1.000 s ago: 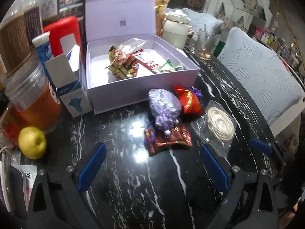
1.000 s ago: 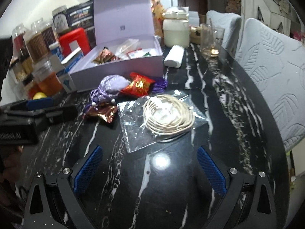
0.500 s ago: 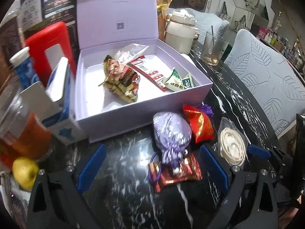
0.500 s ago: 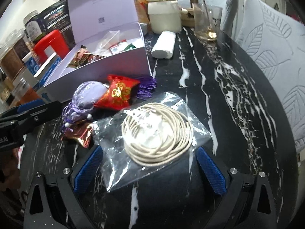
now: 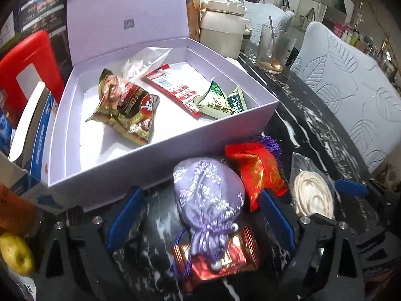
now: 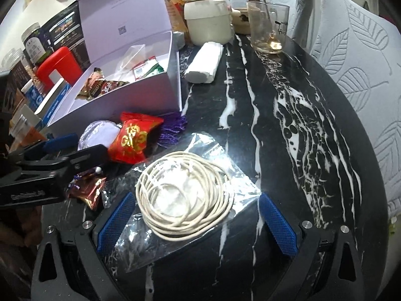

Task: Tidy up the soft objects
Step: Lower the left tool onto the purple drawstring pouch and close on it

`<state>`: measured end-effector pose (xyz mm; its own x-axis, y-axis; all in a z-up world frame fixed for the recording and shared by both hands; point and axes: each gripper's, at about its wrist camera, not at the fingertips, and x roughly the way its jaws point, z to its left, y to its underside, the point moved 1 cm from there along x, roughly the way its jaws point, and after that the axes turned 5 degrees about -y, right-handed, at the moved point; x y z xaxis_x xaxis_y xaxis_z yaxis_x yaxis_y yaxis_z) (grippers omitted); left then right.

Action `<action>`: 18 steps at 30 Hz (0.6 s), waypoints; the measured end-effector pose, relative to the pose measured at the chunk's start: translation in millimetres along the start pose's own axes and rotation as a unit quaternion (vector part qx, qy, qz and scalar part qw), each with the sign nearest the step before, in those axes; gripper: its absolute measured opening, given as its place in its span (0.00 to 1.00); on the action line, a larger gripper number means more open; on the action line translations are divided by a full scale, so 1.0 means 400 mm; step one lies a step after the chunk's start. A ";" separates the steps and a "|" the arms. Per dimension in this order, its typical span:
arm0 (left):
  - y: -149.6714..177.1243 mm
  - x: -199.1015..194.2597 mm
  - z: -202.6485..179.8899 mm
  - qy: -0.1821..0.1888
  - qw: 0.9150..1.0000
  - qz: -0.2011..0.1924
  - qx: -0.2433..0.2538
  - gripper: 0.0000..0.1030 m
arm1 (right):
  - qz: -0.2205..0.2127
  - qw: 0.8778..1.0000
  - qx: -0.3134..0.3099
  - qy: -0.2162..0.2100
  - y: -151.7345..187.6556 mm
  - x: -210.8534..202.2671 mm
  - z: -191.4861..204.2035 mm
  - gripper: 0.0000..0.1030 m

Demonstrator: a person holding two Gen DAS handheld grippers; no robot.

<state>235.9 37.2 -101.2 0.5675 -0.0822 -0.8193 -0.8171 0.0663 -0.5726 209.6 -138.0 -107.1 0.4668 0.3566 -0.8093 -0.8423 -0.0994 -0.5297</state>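
Since a second earlier you had brought both grippers forward and a little down toward the pile by the lavender box point(image 5: 155, 168); the purple drawstring pouch point(image 5: 208, 195), then well ahead of your left gripper point(image 5: 200, 215), now lay between its blue pads point(image 5: 275, 223), and the bagged coil of white cord point(image 6: 185, 195) now lay between the pads of your right gripper point(image 6: 198, 222). You held both grippers tilted steeply down at the black marble table point(image 6: 288, 130); your left jaws were closing around the pouch with no pad yet pressing on it; your right jaws stood wide apart, the cord's clear bag untouched between them. The pouch rested partly on a red-and-gold foil packet point(image 5: 225, 260), beside a red packet point(image 5: 260, 173) printed with a gold Chinese character; both sat just in front of the box. Inside the box lay a brown snack bag point(image 5: 125, 110), a red-and-white sachet point(image 5: 175, 90) and green sachets point(image 5: 220, 102), all lettered in Chinese too small to read; the raised lid carried a small QR code point(image 5: 129, 23).
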 end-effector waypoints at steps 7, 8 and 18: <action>-0.002 0.022 -0.017 -0.003 1.000 0.004 0.000 0.53 | -0.005 1.000 -0.006 -0.013 -0.004 -0.002 -0.012 0.98; -0.001 0.024 -0.021 -0.001 1.000 0.004 0.001 0.49 | -0.005 1.000 -0.008 -0.012 -0.005 -0.001 -0.012 0.98; 0.013 -0.039 -0.022 0.003 1.000 -0.011 -0.009 0.43 | -0.004 1.000 -0.011 -0.012 -0.018 0.009 -0.009 0.98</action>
<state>222.0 29.9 -91.0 0.5846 -0.0890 -0.8064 -0.8063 0.0467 -0.5896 218.5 -139.2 -107.1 0.4669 0.3803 -0.7983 -0.8320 -0.1170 -0.5423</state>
